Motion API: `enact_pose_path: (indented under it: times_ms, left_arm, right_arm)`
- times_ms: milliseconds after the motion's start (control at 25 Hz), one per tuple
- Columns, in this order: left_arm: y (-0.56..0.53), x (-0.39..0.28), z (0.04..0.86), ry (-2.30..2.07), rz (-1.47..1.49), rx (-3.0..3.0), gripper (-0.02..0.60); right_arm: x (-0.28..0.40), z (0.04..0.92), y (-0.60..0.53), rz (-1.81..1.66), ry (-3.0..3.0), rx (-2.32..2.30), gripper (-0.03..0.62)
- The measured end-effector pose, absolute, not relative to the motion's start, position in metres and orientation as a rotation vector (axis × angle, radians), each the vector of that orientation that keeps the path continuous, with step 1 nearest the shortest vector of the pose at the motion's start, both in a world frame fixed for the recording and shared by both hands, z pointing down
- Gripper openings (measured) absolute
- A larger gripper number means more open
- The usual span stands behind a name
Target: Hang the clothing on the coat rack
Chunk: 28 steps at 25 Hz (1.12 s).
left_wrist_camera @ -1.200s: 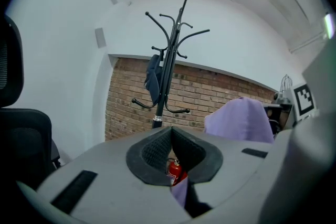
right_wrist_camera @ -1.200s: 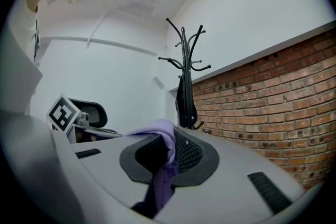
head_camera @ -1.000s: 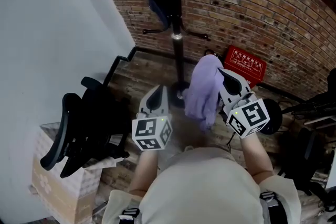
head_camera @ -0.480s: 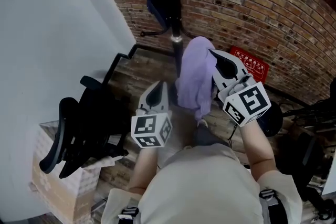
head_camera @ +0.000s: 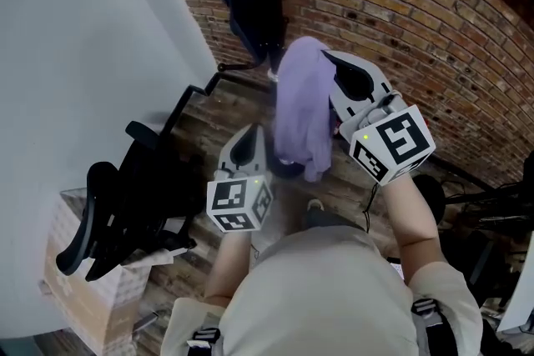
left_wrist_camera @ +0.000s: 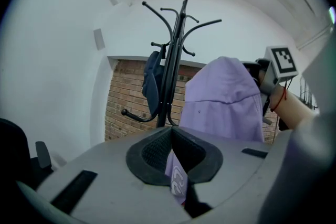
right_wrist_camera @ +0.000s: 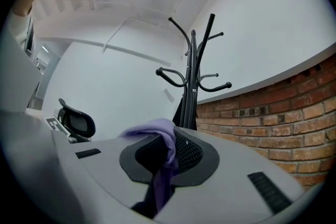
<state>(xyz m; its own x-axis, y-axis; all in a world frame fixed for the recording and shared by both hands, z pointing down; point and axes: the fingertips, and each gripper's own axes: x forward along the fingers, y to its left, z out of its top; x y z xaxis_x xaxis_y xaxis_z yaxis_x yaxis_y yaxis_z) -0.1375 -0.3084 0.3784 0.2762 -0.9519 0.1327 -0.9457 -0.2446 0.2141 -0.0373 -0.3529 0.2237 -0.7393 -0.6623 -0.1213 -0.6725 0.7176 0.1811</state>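
A pale purple garment hangs from my right gripper, which is shut on a fold of it. It is raised close in front of the black coat rack pole. My left gripper is lower and to the left, shut on a printed edge of the same garment. In the left gripper view the garment hangs just right of the rack, below its curved hooks. A dark blue item hangs on the rack. In the right gripper view the rack's hooks rise beyond the jaws.
A black office chair stands at the left, beside a cardboard box. A white wall meets the brick wall behind the rack. Dark equipment and cables lie at the right on the wooden floor.
My right gripper has lifted the purple garment up and to the left, closer to the rack pole. The left gripper has stayed in much the same place below it.
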Motion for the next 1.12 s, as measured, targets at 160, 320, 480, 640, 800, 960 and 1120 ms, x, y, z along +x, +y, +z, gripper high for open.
enact_pose_path:
  times_ms: [160,320,480,640,800,960,1120]
  left_arm:
    - [-0.317,-0.134,0.377,-1.776,-0.043,2.278,0.003]
    - [-0.323,-0.132,0.377,-1.800,-0.047,2.259,0.003]
    - [-0.328,-0.129,0.376,-1.819,-0.048,2.244,0.003]
    - [-0.333,-0.128,0.376,-1.839,-0.052,2.227,0.003]
    - [-0.337,-0.129,0.376,-1.858,-0.054,2.210,0.003]
    - [-0.341,-0.127,0.376,-1.870,-0.055,2.200,0.003]
    - [-0.346,-0.128,0.379,-1.885,-0.055,2.182,0.003]
  right_arm:
    - [-0.036,0.208,-0.371,0.381,2.868,-1.093,0.017]
    - [-0.035,0.197,-0.387,0.420,2.880,-1.064,0.017]
    - [-0.036,0.188,-0.402,0.451,2.892,-1.038,0.017]
    - [-0.035,0.176,-0.419,0.480,2.878,-1.036,0.017]
    - [-0.030,0.168,-0.436,0.514,2.866,-1.060,0.017]
    - [-0.022,0.182,-0.446,0.506,2.885,-1.087,0.017]
    - [-0.016,0.213,-0.458,0.463,2.932,-1.120,0.017]
